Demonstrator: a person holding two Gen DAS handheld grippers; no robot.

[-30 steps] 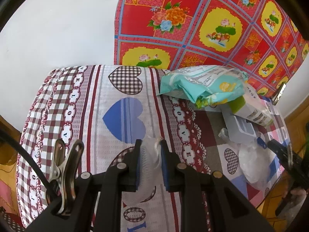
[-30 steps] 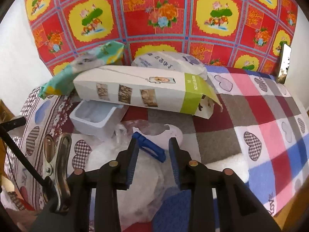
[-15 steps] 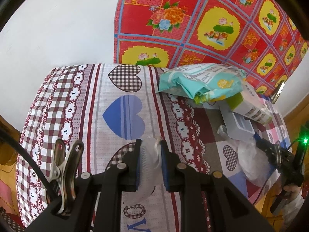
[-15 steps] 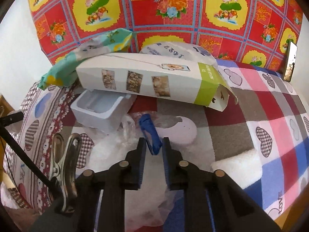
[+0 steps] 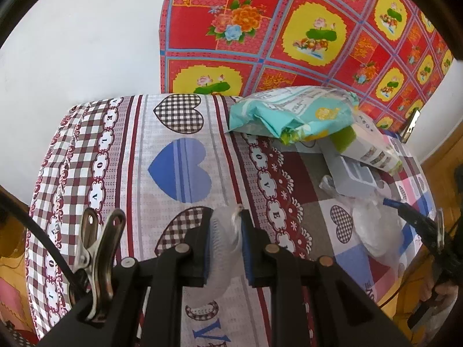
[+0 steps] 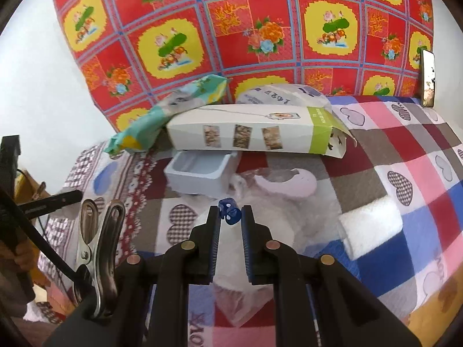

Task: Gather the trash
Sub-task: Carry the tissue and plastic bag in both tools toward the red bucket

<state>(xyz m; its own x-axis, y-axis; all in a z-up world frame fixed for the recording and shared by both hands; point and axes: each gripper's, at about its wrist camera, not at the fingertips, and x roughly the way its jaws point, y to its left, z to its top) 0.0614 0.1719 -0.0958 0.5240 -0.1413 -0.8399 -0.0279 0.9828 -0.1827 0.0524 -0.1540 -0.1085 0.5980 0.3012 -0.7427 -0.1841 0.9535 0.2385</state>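
Now my right gripper (image 6: 230, 217) lifts the blue clip (image 6: 229, 215), pinched tight; left gripper (image 5: 225, 231) squeezes the plastic bag (image 5: 224, 248). That clip could slip out.

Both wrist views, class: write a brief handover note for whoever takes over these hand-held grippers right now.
Left hand-held gripper: shut on the clear plastic bag.
Right hand-held gripper: shut on the blue clip, over crumpled clear plastic.
Still on the bedspread: teal wrapper, long white box, white tray, white foam roll, cracked white shell piece.
Done: one piece gripped.
Left: bag it, then the rest.
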